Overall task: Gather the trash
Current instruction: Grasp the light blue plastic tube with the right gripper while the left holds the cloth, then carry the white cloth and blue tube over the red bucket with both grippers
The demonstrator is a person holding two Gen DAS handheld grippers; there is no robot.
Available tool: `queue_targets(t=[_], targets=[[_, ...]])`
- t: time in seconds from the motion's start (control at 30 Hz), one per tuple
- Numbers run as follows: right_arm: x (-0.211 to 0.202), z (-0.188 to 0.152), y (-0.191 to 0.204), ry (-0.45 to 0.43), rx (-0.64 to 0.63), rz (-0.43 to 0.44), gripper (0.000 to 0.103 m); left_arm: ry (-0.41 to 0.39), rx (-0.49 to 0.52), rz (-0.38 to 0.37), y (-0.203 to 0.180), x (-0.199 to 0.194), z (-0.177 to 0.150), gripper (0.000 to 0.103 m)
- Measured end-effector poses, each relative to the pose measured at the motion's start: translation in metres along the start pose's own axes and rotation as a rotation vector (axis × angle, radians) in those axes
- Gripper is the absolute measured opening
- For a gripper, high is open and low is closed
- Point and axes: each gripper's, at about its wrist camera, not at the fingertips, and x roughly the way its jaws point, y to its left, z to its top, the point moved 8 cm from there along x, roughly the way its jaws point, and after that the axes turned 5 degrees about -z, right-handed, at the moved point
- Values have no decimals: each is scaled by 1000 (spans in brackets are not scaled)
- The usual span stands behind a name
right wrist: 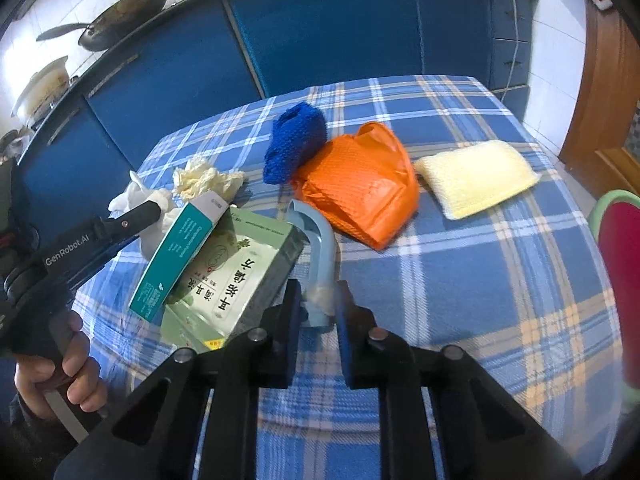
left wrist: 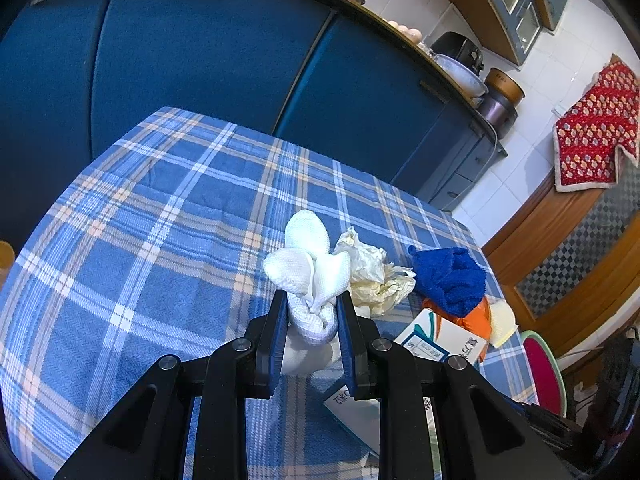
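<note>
Black two-finger grippers, one per hand, each clenched on one item above the blue plaid tablecloth (right wrist: 460, 280).

Left gripper (left wrist: 312, 312) grasps a white woven cloth wad (left wrist: 308, 272); right gripper (right wrist: 318, 300) pinches the lower end of a curved pale-blue plastic piece (right wrist: 320, 248). Beside them lie one crumpled cream paper (right wrist: 204, 178), one blue knitted cloth (right wrist: 294, 142), one orange crinkled plastic bag (right wrist: 360, 188), one pale-yellow rectangular sponge pad (right wrist: 478, 176) and two cardboard boxes: a teal-and-white box (right wrist: 180, 248) leaning on a green box (right wrist: 236, 280). Blue cabinet doors (right wrist: 320, 28) stand behind the table.
</note>
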Motion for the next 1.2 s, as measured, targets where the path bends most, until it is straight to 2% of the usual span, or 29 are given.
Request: queue_targets(t=[0.37, 0.7, 0.93, 1.2], targets=[[-33, -7, -21, -38, 41, 19, 18, -52, 47, 14, -13, -24, 7, 23], [-68, -13, -45, -96, 106, 36, 17, -96, 108, -20, -51, -63, 8, 23], [-91, -19, -68, -136, 154, 30, 17, -89, 146, -76, -87, -76, -1, 23], [-117, -20, -96, -191, 204, 20, 17, -55, 200, -118, -128, -73, -16, 23]])
